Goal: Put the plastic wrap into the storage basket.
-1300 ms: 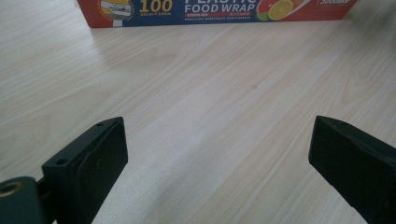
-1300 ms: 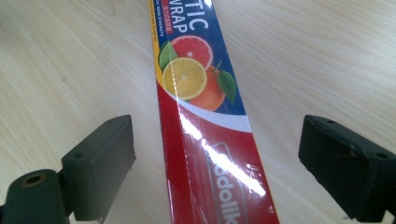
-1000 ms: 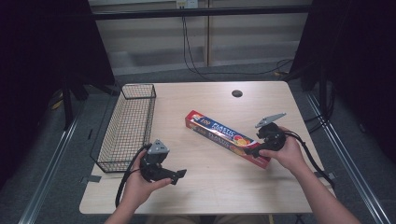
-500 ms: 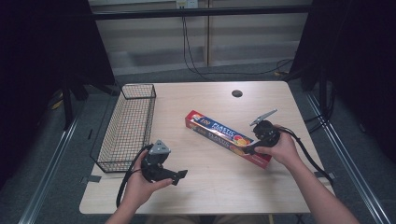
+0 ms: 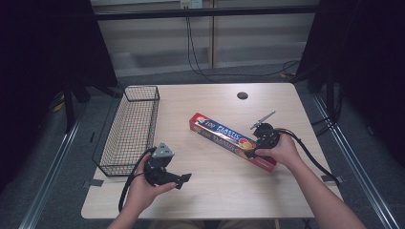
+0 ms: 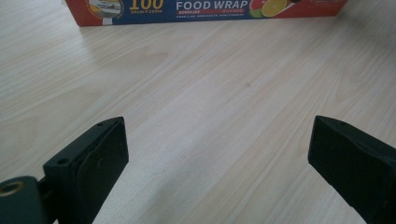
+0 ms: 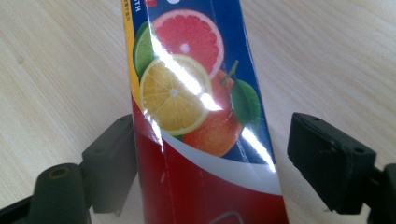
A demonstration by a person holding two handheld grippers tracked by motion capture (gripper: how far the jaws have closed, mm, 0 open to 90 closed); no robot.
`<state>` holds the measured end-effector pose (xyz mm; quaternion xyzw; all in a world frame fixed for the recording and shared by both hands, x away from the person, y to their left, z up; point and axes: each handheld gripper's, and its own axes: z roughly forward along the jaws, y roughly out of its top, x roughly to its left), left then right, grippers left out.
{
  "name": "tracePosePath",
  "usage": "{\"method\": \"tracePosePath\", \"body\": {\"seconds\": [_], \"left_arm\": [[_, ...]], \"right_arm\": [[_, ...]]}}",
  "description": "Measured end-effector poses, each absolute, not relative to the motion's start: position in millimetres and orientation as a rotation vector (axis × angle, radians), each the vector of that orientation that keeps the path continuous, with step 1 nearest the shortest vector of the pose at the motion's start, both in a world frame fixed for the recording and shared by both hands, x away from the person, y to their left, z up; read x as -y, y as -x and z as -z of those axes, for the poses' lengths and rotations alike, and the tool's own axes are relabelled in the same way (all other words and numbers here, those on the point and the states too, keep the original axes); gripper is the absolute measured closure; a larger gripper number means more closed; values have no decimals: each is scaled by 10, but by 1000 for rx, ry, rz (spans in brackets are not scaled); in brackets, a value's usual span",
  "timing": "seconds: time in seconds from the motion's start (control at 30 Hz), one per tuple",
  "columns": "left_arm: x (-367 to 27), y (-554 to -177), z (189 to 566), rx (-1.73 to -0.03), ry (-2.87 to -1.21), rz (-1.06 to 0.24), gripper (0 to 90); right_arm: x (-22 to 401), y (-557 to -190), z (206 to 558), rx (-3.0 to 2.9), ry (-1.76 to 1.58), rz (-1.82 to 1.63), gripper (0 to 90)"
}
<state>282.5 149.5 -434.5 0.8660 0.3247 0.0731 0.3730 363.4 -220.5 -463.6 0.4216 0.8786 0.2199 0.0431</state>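
A black wire basket [image 5: 131, 129] stands at the left edge of a light wooden table [image 5: 215, 191], with nothing visible inside it. Just below it, lower left of the frame, the left gripper [image 5: 184, 179] rests low over bare wood, its jaws spread wide with nothing between them. At the centre lies a long red and blue box of food wrap [image 5: 229, 140], slanting down to the right. At its lower right end, the right gripper [image 7: 210, 168] straddles the box, jaws open: the left one touches the cardboard, the right one stands clear.
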Motion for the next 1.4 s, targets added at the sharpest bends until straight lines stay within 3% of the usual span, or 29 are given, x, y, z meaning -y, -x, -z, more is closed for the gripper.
{"method": "tracePosePath", "body": {"seconds": [0.43,0.6,1.0,1.4], "left_arm": [[-1473,-2829,4350,-824,-2214,-185,53],[-1466,-2831,4348,-821,-2217,-185,54],[-1472,-2820,4330,-824,-2226,-187,56],[-1490,-2824,4313,-824,-2224,-186,57]], "right_arm": [[2145,-3681,4693,-2727,-1294,-648,273],[2085,-3680,4715,-2749,-1276,-587,344],[2027,-3729,4736,-2779,-1294,-479,354],[1983,-3690,4688,-2803,-1201,-449,425]]}}
